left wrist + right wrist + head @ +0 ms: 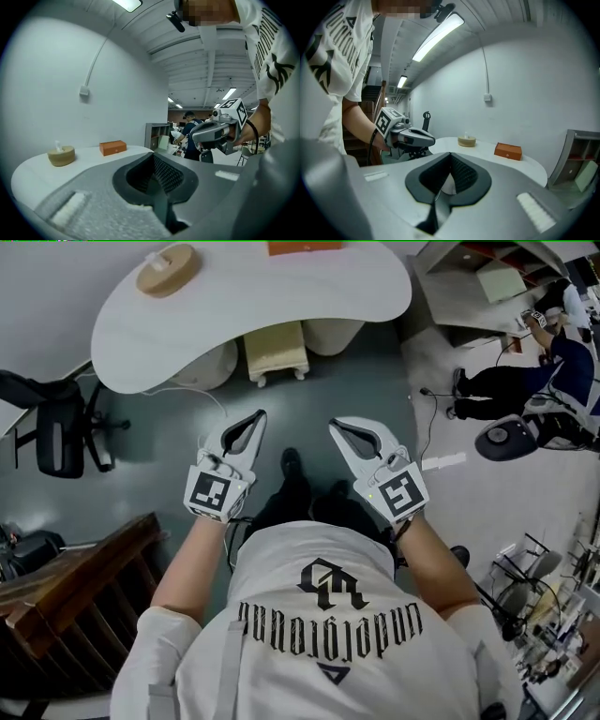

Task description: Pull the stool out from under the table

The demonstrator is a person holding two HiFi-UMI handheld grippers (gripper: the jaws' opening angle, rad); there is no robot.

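Observation:
A cream stool stands tucked under the near edge of the white curved table; neither gripper view shows it. Both grippers are held side by side in the air in front of the person, short of the table and well apart from the stool. My left gripper is shut with nothing between its jaws, and its tips point at the tabletop. The right gripper is shut and empty too. Each gripper shows in the other's view: the right gripper and the left gripper.
On the table sit a round wooden tissue holder and an orange box. Two pale round bases flank the stool. A black office chair and a wooden railing are at the left. A person sits at the right.

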